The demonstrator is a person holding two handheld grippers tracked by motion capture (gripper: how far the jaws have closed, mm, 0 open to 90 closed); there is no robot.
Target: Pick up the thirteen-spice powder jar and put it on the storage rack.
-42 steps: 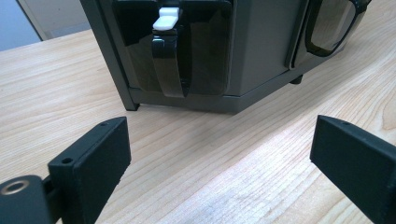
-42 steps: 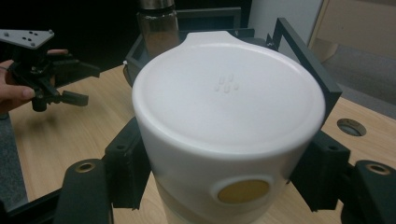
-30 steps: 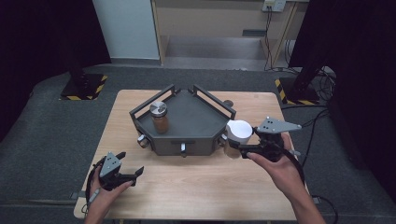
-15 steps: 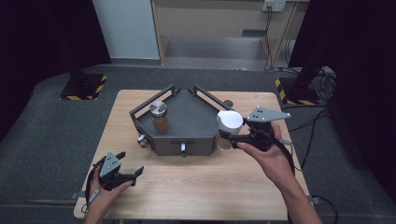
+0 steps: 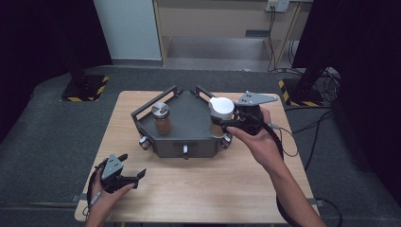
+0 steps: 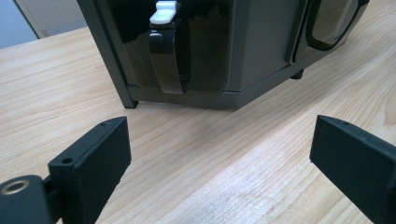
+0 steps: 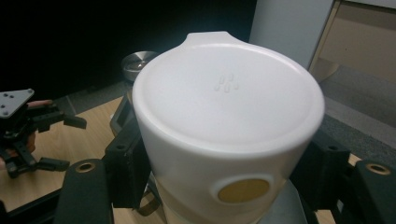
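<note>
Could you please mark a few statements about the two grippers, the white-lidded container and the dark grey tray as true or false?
1. The right gripper is shut on the white-lidded container. True.
2. The left gripper holds a jar. False: its jaws are open with nothing between them.
3. A metal-lidded jar of brown powder stands in the dark grey tray. True.
4. The white-lidded container lies on the wooden table. False: it is held above the tray's right edge.

Room: dark at both sides in my high view.
Tabletop (image 5: 198, 184): lit evenly from above, soft shadows.
White lid (image 7: 229, 107): bright, a bit blurry up close.
</note>
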